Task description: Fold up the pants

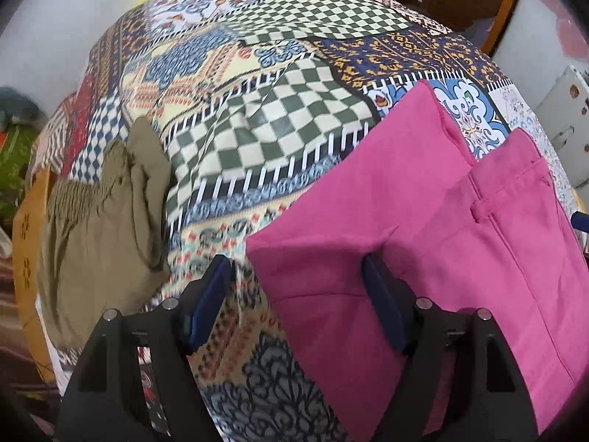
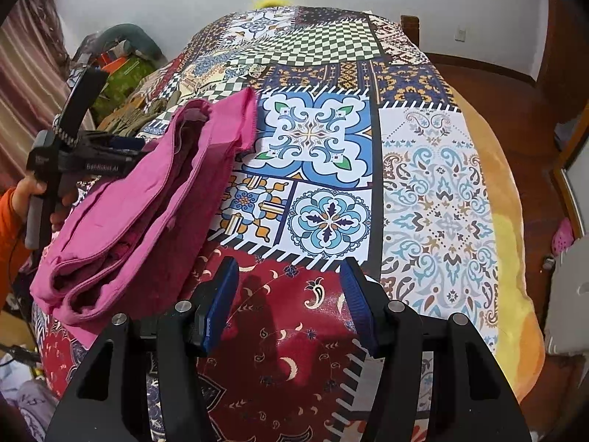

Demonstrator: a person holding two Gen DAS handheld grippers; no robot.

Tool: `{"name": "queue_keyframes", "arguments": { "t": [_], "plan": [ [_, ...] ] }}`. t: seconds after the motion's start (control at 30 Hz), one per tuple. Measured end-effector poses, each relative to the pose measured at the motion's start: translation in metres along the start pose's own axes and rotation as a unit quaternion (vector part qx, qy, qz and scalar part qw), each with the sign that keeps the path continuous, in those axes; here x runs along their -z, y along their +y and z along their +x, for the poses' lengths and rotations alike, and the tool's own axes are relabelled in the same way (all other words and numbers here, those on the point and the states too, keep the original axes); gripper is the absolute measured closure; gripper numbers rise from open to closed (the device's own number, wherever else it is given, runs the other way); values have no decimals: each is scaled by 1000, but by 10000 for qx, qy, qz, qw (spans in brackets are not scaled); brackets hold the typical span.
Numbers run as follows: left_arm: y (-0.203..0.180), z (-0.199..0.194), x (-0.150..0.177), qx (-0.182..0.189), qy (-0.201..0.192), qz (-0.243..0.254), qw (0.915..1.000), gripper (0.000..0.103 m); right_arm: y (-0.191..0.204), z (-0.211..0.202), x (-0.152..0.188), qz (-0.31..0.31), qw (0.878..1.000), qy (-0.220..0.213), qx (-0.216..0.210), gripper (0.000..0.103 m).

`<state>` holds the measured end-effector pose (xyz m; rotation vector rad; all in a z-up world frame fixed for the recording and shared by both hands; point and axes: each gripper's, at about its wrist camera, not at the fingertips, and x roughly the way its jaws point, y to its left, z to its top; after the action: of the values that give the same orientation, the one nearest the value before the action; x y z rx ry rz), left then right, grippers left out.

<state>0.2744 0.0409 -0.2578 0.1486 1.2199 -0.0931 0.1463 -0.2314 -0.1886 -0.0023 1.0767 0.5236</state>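
**Both tongs apart, pink pants folded on the bed**

Left tongs are spread wide above the near-left corner of the pink pants; one pad is over the cloth, the other over the patchwork bedcover, and nothing is pressed between them. Right tongs also stand apart, with only the red patch of the bedcover between the pads. The pink pants lie folded in several layers on the bed. Olive-green pants lie crumpled near the left edge of the bed, well apart from the pink ones. An orange sleeve shows behind my left hand.
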Motion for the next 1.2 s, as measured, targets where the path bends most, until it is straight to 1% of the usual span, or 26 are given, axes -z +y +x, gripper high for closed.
{"name": "queue_keyframes", "arguments": {
  "t": [0.1, 0.13, 0.27, 0.33, 0.53, 0.77, 1.0, 1.13, 1.2],
  "plan": [
    [-2, -6, 9, -18, 13, -20, 10000, 34, 4, -6, 3, -25, 10000, -53, -19, 50],
    [-4, -9, 13, -48, 0, 14, 10000, 37, 5, -9, 4, -43, 10000, -71, -25, 50],
    [-14, -24, 30, -255, -86, 138, 9995, 37, 9, -18, 8, -134, 9998, -137, 37, 50],
    [-15, -31, 39, -281, -96, 110, 9995, 37, 8, -21, 8, -113, 9998, -157, 67, 50],
    [-8, -52, 71, -191, -150, -114, 9996, 37, 11, -32, 17, -183, 9996, -159, 124, 50],
    [-2, -70, 109, -133, -192, -360, 9991, 37, 26, -44, 34, -424, 9991, -80, 57, 50],
    [5, -79, 135, -36, -260, -665, 9974, 37, 39, -51, 43, -556, 9984, -128, 28, 50],
    [9, -84, 147, 50, -307, -853, 9959, 37, 42, -54, 41, -572, 9982, -161, -6, 50],
    [11, -84, 150, 107, -327, -973, 9947, 37, 45, -52, 39, -607, 9980, -119, -92, 50]
  ]
}}
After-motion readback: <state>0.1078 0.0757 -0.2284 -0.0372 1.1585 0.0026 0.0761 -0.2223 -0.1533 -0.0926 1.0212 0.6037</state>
